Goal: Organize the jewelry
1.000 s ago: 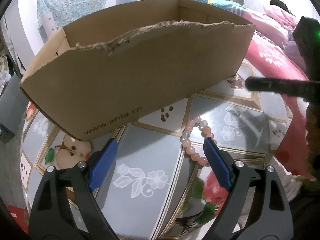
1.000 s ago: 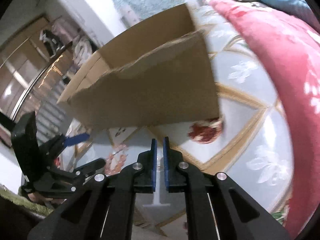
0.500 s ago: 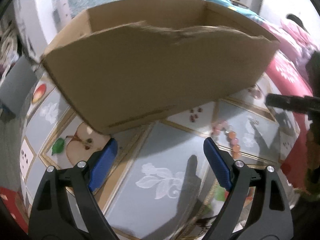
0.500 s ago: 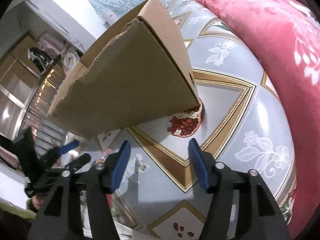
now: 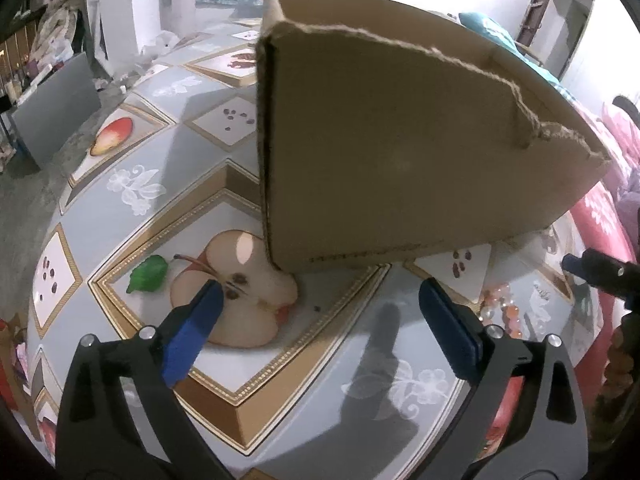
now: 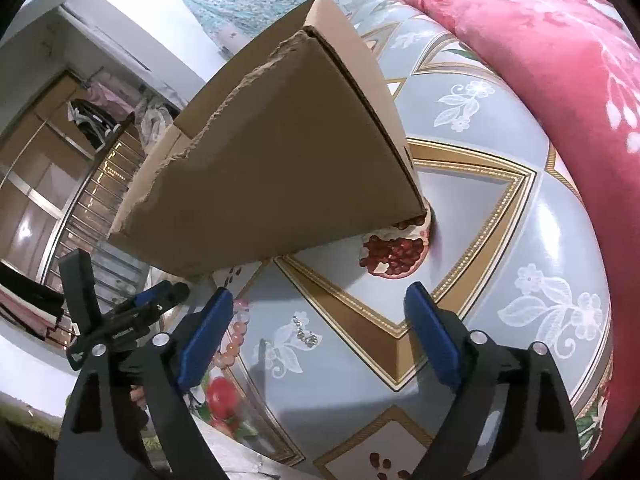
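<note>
Covering most of both views, a table (image 5: 132, 184) printed with fruit pictures is seen, edged on the right by a red quilt (image 6: 560, 52). A torn-topped cardboard box (image 5: 400, 168) stands on the table, far of both grippers, its open top up; it is judged to be the place meant for the jewelry, set close so pieces can be dropped in. What lies inside it cannot be seen.

The left gripper (image 5: 324, 326) is held low over the table near the box's left corner, its blue fingers (image 5: 192, 330) spread wide with nothing between them. The right gripper (image 6: 320, 336) is held likewise at the box's right corner, fingers spread and empty. Both are judged to be opened in readiness for a pick.

A bracelet (image 6: 236, 336) of pink and pale beads lies flat on the table near the box, between the two grippers, partly hidden behind the right gripper's left finger. Just to its right a small silvery chain piece (image 6: 306, 334) lies apart from it; its kind is too small to tell. Neither piece is touched by a gripper.
</note>
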Tool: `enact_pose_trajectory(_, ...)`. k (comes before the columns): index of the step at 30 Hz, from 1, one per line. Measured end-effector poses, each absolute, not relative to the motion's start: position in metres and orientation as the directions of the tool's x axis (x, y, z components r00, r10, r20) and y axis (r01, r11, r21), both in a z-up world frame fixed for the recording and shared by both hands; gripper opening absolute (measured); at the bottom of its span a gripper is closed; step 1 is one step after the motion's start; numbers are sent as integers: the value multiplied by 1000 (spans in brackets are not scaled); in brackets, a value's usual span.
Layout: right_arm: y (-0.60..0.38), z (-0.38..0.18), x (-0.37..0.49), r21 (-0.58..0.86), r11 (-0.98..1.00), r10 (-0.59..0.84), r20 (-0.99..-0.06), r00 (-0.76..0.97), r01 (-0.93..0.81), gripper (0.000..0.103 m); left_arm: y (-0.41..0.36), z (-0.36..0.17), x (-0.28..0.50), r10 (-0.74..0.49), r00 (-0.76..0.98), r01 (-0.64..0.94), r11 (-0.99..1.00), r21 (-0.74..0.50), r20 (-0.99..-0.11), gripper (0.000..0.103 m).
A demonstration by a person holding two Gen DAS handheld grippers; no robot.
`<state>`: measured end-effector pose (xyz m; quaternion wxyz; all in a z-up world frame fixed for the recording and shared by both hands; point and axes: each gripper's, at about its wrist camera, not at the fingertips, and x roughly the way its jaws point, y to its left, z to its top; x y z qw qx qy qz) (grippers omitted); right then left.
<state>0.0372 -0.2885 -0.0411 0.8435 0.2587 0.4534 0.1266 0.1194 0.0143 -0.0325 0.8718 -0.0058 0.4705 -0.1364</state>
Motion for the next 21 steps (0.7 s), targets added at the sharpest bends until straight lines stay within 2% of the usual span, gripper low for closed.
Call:
enact_pose_trajectory(5,-290,-41,38,571,820,455,-690,563,38,91,8,-37,114,-207,538,258,963,-74,-817,95)
enact_pose_trajectory(9,-290,-40,39,560,827,437,-700,565,53,96,6,-37,112,-210,549,264,962,-71,-809,95)
enact_pose_trajectory(13,-286,-39,41,534,844,425,-722,546,49,96,-7,-40,104,-171,550,299,954,2,-818,95)
enact_pose_trajectory(21,-276,-36,49,484,873,390,-767,509,59,97,-11,-35,104,-152,539,270,963,0,-829,95)
